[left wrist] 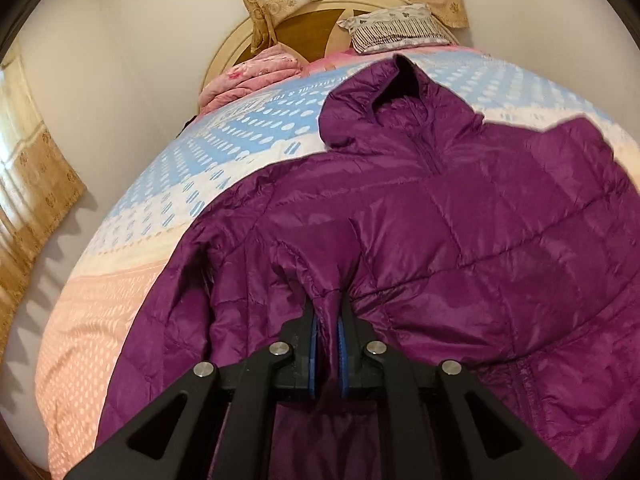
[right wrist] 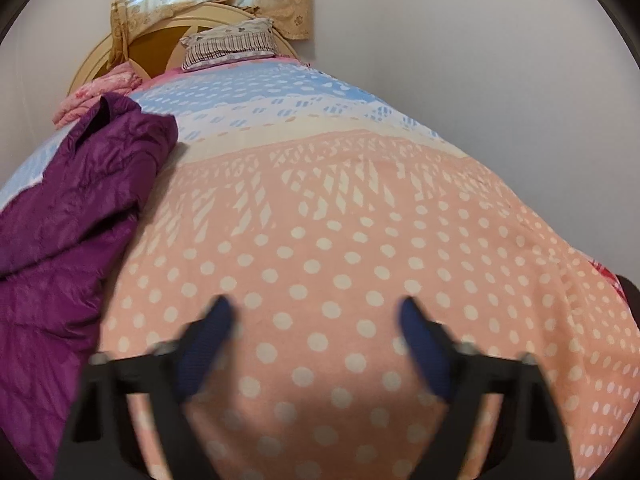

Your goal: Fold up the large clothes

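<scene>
A purple quilted hooded jacket (left wrist: 460, 220) lies front up on the bed, its hood toward the headboard. My left gripper (left wrist: 327, 312) is shut on a bunched fold of the jacket's sleeve, which is pulled in over the body. In the right wrist view the jacket (right wrist: 72, 216) lies at the left edge. My right gripper (right wrist: 316, 316) hovers open over the bare pink dotted bedspread (right wrist: 340, 248), to the right of the jacket, with nothing between its blue pads (right wrist: 420, 344).
The bedspread (left wrist: 120, 304) is pink near me and blue and white farther off. A striped pillow (left wrist: 396, 28) and a folded pink blanket (left wrist: 256, 76) lie by the wooden headboard (left wrist: 312, 28). Curtains (left wrist: 36, 176) hang at left; walls flank the bed.
</scene>
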Demonstrator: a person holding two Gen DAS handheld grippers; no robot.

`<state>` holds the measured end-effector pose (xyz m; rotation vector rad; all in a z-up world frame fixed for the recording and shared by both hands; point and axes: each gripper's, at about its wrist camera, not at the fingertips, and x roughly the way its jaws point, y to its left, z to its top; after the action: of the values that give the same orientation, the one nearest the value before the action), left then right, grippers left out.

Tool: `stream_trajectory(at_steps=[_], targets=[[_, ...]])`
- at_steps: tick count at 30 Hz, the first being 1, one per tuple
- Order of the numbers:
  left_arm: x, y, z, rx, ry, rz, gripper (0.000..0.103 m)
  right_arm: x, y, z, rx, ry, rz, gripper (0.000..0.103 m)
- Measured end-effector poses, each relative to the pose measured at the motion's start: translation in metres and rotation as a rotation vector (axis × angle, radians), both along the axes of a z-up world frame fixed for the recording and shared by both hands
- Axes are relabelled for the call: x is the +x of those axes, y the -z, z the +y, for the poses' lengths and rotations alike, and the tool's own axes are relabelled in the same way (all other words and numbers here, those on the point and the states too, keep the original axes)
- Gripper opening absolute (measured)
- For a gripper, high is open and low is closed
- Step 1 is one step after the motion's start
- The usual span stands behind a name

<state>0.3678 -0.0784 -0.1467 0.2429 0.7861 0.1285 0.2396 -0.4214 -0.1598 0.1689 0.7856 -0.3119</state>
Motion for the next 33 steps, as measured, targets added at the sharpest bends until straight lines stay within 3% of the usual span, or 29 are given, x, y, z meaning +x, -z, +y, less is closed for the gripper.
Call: stream_trajectory(at_steps=[2, 4, 5, 6, 9, 12, 16, 18, 20, 24, 26, 28, 29, 33], targets=[[0.0, -0.016, 0.006, -0.01, -0.016, -0.055, 0.028, 0.015, -0.021, 0.004, 0.037, -0.04, -0.036, 0.062], [-0.003, -0.035, 0.011, -0.006, -0.059, -0.141, 0.084, 0.038, -0.037, 0.013, 0.052, -0.083, -0.053, 0.058], [-0.005, -0.045, 0.012, -0.002, -0.082, -0.197, 0.094, 0.047, -0.041, 0.017, 0.053, -0.095, -0.059, 0.057], [-0.007, -0.052, 0.011, 0.0, -0.098, -0.247, 0.097, 0.063, -0.047, 0.022, 0.048, -0.115, -0.065, 0.057], [0.003, -0.062, 0.001, 0.014, -0.097, -0.3, 0.097, 0.118, -0.055, 0.046, 0.044, -0.185, -0.083, 0.052], [0.03, -0.047, -0.012, 0.026, -0.092, -0.253, 0.097, 0.164, -0.048, 0.064, 0.05, -0.216, -0.066, 0.047], [0.066, -0.001, -0.015, 0.11, -0.13, -0.142, 0.097, 0.214, -0.021, 0.09, 0.018, -0.254, 0.006, 0.045], [0.08, 0.027, -0.01, 0.14, -0.163, -0.055, 0.097, 0.224, -0.006, 0.096, 0.002, -0.262, 0.05, 0.044], [0.086, 0.039, -0.003, 0.105, -0.167, 0.003, 0.097, 0.231, 0.011, 0.102, -0.022, -0.276, 0.09, 0.044], [0.087, 0.044, -0.001, 0.081, -0.165, 0.012, 0.097, 0.225, 0.018, 0.096, -0.003, -0.282, 0.084, 0.044], [0.086, 0.04, -0.003, 0.081, -0.155, 0.013, 0.097, 0.227, 0.015, 0.094, 0.005, -0.283, 0.095, 0.044], [0.071, 0.023, 0.003, 0.03, -0.138, 0.001, 0.097, 0.221, 0.005, 0.092, -0.006, -0.268, 0.104, 0.045], [0.059, 0.006, 0.005, -0.012, -0.119, -0.046, 0.097, 0.216, -0.002, 0.091, 0.006, -0.261, 0.093, 0.045], [0.032, -0.031, -0.001, -0.058, -0.05, -0.169, 0.097, 0.173, -0.044, 0.101, 0.043, -0.305, -0.005, 0.048]])
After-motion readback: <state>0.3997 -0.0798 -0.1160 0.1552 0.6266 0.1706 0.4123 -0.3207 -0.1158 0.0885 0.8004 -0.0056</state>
